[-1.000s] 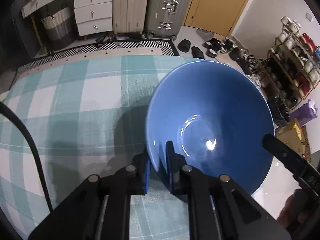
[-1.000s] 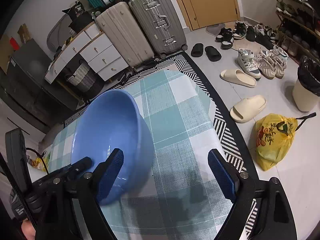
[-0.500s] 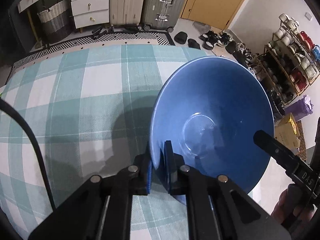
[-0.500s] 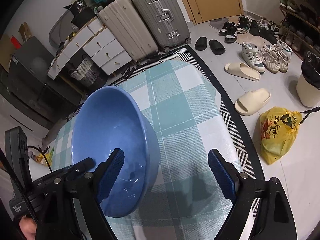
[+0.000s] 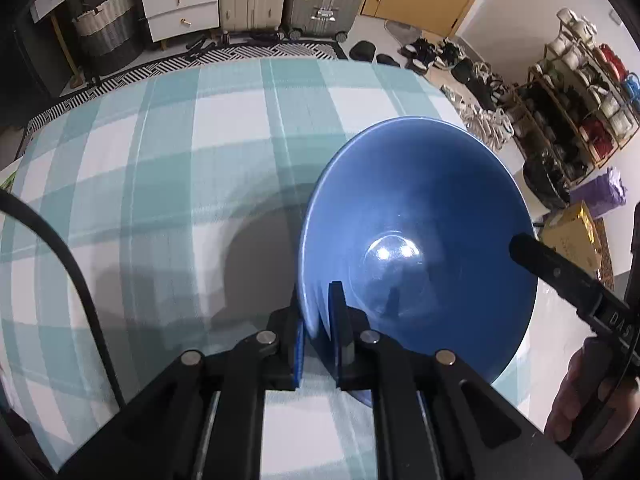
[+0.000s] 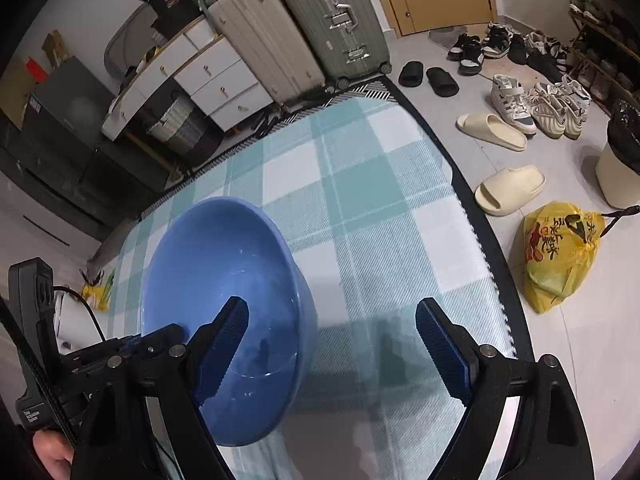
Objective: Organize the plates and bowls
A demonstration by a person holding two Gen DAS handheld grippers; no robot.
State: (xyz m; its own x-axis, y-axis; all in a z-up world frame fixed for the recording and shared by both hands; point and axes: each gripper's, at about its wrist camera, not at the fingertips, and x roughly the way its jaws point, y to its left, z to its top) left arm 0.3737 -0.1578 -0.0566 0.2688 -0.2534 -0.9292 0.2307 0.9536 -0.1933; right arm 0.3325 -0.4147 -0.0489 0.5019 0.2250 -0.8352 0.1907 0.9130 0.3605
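My left gripper (image 5: 318,320) pinches the near rim of a blue bowl (image 5: 420,240), its jaws closed on the wall with one finger inside and one outside. The bowl hangs tilted above the table (image 5: 160,152) with its teal-and-white checked cloth, casting a shadow on it. My right gripper (image 6: 332,344) hovers beside it with jaws spread wide and nothing between them, the bowl (image 6: 224,280) just left of its left finger.
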